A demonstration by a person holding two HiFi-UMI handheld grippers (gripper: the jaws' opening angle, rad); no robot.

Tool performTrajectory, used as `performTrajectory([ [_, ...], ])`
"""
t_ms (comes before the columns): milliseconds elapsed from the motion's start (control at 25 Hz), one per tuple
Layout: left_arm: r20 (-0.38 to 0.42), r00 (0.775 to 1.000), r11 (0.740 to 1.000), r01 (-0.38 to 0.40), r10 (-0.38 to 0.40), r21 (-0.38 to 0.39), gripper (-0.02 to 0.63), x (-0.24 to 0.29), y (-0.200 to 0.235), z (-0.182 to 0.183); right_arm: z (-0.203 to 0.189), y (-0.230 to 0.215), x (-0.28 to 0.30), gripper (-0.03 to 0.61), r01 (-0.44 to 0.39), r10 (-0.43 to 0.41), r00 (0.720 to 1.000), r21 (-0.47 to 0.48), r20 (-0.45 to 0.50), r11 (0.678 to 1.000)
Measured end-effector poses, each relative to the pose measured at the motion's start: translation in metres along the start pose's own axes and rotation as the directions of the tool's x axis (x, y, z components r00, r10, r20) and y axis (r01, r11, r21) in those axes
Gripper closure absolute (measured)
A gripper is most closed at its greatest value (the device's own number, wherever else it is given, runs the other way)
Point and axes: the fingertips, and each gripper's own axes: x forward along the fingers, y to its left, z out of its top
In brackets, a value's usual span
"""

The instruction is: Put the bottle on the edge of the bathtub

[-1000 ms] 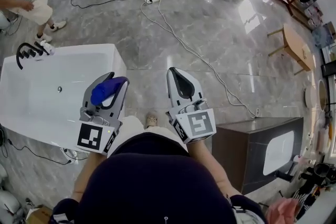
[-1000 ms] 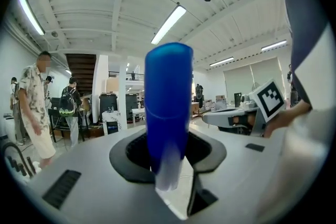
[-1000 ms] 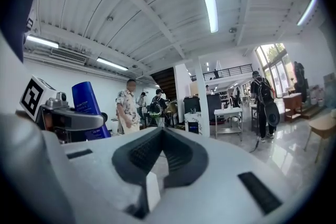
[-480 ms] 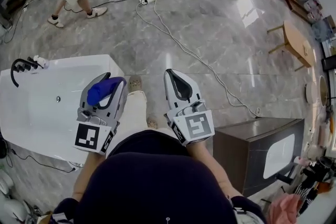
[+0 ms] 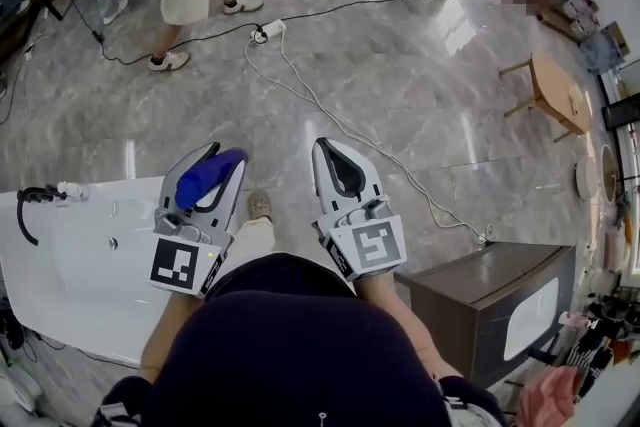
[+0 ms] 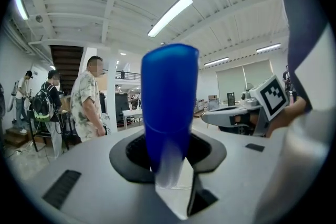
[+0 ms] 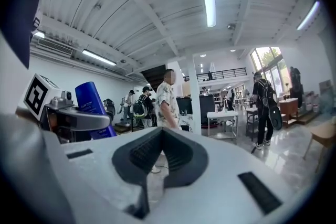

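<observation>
The fingers of the left gripper (image 5: 222, 158) clamp the bottle (image 6: 169, 102), whose rounded end pokes past their tips. The right gripper (image 5: 335, 147) has its fingers closed on nothing. The bottle is smooth plastic, probably light, slick and slightly squeezable, so a firm mid-body hold suits it. The tub (image 5: 70, 285) lies left of the fingers.

Both forearms reach forward side by side, and each hand carries its gripper roughly level. The left gripper (image 5: 222, 157) has its jaws clamped on a blue bottle (image 5: 205, 177), which lies along the gap between them. Just to its right, the right gripper (image 5: 330, 151) is empty, its jaws brought together.
</observation>
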Motion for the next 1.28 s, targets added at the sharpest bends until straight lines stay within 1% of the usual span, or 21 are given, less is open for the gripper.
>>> performTrajectory([
  [200,-0.039,0.998,0.999,0.046,-0.046,0.009,0.466,0.047,0.046,0.001,0.011,-0.013,0.068,0.577,0.021,-0.021,1.0,-0.003,0.0,1.0],
  [360,-0.035,0.995,0.996,0.089,-0.089,0.003,0.468,0.079,0.082,-0.004,0.011,-0.019,0.116,0.577,0.043,-0.044,0.999,-0.004,-0.018,0.999],
  [440,-0.031,0.993,0.994,0.111,-0.111,0.007,0.467,0.093,0.097,-0.007,0.008,-0.021,0.135,0.577,0.046,-0.046,0.999,-0.007,-0.025,0.999],
  [600,-0.029,0.992,0.992,0.123,-0.122,0.015,0.468,0.117,0.115,-0.009,0.002,-0.027,0.153,0.577,0.038,-0.039,0.998,-0.021,-0.039,0.999],
  [680,-0.038,0.993,0.994,0.111,-0.111,-0.005,0.468,0.126,0.12,-0.015,-0.002,-0.033,0.159,0.577,0.052,-0.053,0.996,-0.018,-0.078,0.998],
  [760,-0.048,0.995,0.996,0.087,-0.088,-0.029,0.468,0.134,0.126,-0.02,-0.002,-0.039,0.166,0.577,0.048,-0.05,0.994,-0.018,-0.096,0.999],
  [960,-0.066,0.995,0.997,0.069,-0.07,-0.018,0.468,0.156,0.133,-0.016,0.011,-0.06,0.186,0.577,0.011,-0.013,0.996,-0.025,-0.088,1.0],
  [1160,-0.041,0.999,1.0,0.014,-0.015,-0.025,0.468,0.165,0.142,-0.005,0.021,-0.072,0.202,0.577,-0.05,0.045,0.996,-0.071,-0.08,0.996],
  [1280,-0.044,0.999,1.0,0.005,-0.005,-0.016,0.468,0.173,0.139,-0.008,0.024,-0.08,0.206,0.577,-0.08,0.076,0.996,-0.072,-0.053,0.994],
])
